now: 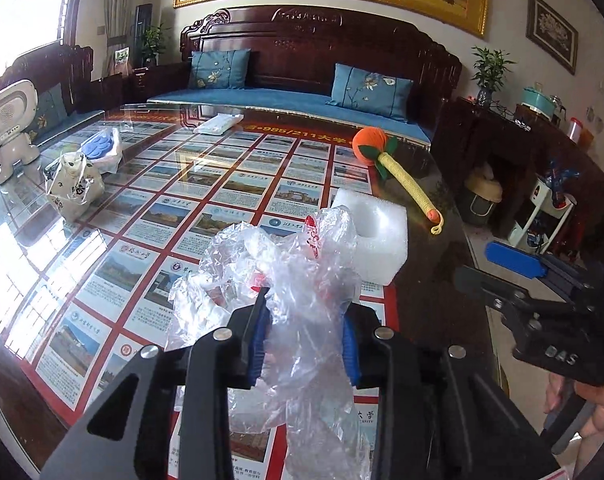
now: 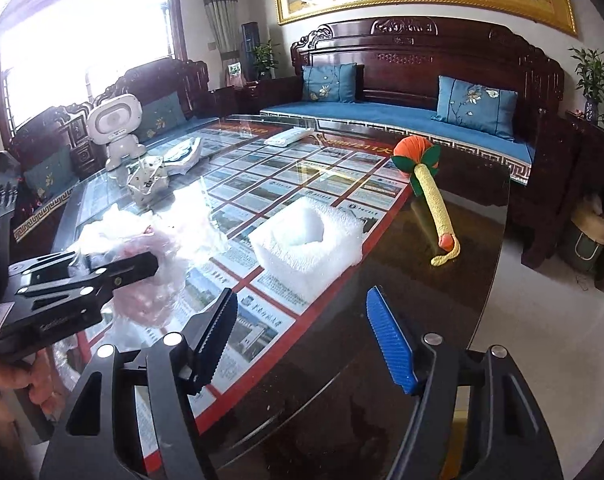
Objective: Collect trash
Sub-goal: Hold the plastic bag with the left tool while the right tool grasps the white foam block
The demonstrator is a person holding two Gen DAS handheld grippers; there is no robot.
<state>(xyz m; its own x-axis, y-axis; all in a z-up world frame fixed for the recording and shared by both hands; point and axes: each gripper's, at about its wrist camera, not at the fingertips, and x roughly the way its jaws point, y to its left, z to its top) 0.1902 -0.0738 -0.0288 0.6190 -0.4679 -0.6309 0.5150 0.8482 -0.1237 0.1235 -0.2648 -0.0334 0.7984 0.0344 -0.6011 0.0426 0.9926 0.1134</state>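
My left gripper [image 1: 305,320] is shut on a crumpled clear plastic bag [image 1: 286,280] with red print, held above the glass table [image 1: 429,280]. The bag also shows in the right wrist view [image 2: 150,256], beside the left gripper [image 2: 102,280]. A white foam block [image 1: 377,240] with a round hollow lies just beyond the bag; it also shows in the right wrist view [image 2: 305,240]. My right gripper [image 2: 302,328] is open and empty, above the table's near edge, short of the foam block. It shows at the right of the left wrist view [image 1: 513,264].
An orange-and-yellow knitted toy [image 1: 401,172] lies at the table's right edge. A ceramic figure in plastic wrap [image 1: 76,188], a white robot toy [image 1: 10,120], a blue tray in plastic [image 1: 102,144] and a white packet [image 1: 218,122] sit farther off. A bin [image 2: 589,240] stands on the floor right.
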